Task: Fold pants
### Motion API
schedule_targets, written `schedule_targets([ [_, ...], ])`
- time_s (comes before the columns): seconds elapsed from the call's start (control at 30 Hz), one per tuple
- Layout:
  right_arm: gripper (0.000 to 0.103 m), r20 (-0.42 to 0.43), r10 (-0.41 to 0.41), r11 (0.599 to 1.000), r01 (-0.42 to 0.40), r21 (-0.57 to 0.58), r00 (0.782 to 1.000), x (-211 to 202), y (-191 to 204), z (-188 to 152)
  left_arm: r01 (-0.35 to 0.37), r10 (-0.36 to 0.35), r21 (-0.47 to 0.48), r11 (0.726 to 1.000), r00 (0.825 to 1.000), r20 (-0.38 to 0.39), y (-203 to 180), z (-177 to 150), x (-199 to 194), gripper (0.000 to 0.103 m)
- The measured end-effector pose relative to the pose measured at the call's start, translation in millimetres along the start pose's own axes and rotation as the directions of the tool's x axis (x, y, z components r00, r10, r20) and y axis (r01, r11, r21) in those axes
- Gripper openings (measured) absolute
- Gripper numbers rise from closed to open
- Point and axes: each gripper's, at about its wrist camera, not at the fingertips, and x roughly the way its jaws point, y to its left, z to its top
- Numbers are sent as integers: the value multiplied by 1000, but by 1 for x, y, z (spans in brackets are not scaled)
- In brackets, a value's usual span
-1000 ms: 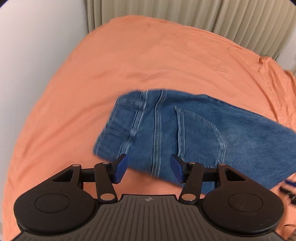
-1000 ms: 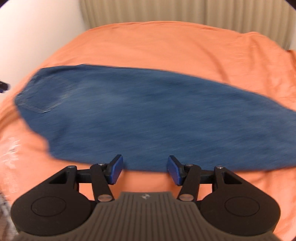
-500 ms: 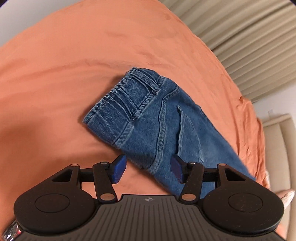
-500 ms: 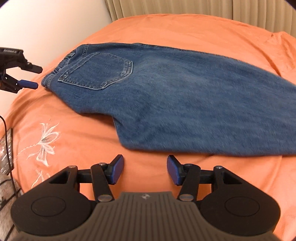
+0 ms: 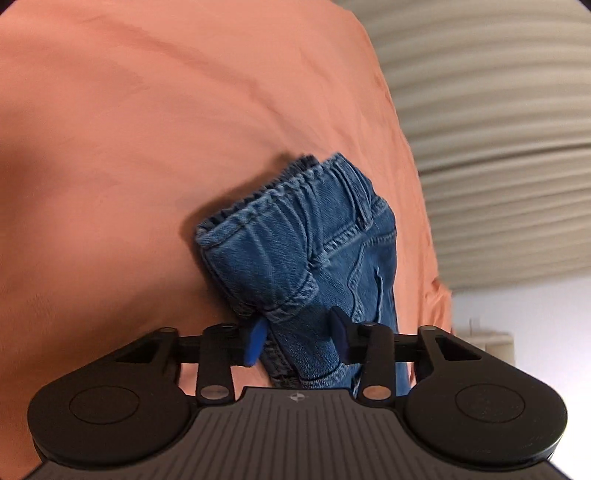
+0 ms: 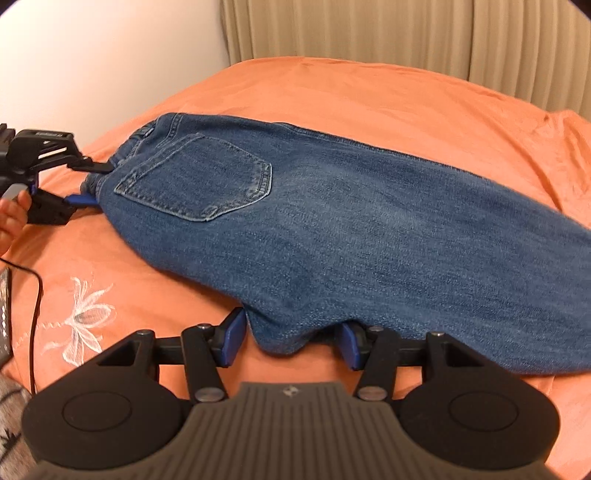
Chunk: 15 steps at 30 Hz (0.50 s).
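Blue jeans [image 6: 332, 229] lie folded lengthwise on the orange bed, back pocket [image 6: 199, 177] up, waistband to the left. In the left wrist view the waistband end [image 5: 295, 236] fills the middle. My left gripper [image 5: 297, 341] is open, its jaws on either side of the waistband corner; it also shows at the waistband in the right wrist view [image 6: 83, 184]. My right gripper [image 6: 290, 341] is open, its jaws on either side of the crotch bulge at the jeans' near edge.
The orange bedspread [image 6: 369, 92] has a white embroidered flower [image 6: 85, 317] at the near left. A black cable [image 6: 35, 295] runs at the left edge. Beige curtains [image 6: 406, 33] and a white wall [image 6: 110, 55] stand behind the bed.
Both grippers moved in to the jeans. The left gripper reached the waistband corner and its jaws narrowed; the right reached the crotch edge. Both still open.
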Motion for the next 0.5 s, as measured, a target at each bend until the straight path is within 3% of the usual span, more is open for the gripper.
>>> schedule_targets([
  [0.07, 49, 2, -7, 1000, 7, -18, 1000, -4, -1, -2, -29, 28, 32, 999, 999, 36, -5, -7, -5, 41],
  [0.13, 50, -2, -8, 1000, 8, -21, 1000, -8, -4, -4, -118, 111, 117, 986, 992, 65, -19, -17, -13, 41],
  [0.17, 51, -2, -9, 1000, 9, -19, 1000, -9, -5, -5, -171, 159, 158, 973, 983, 86, -24, -21, -16, 44],
  [0.2, 51, -2, -8, 1000, 8, -16, 1000, -11, -6, -6, -240, 218, 188, 953, 967, 131, -28, -25, -21, 57],
  [0.23, 51, -2, -7, 1000, 7, -12, 1000, -11, -8, -7, -276, 242, 222, 935, 956, 168, -32, -26, -25, 62],
  [0.27, 51, -1, -5, 1000, 5, -7, 1000, -11, -9, -9, -286, 248, 247, 926, 953, 173, -33, -24, -25, 62],
  [0.4, 52, 5, 10, 1000, -10, 18, 1000, -8, -12, -15, -209, 192, 158, 965, 974, 118, -22, -6, -14, 62],
  [0.5, 52, 20, 14, 1000, -14, 18, 1000, -8, -11, -16, -240, 213, 171, 955, 963, 163, -21, -7, 0, 58],
])
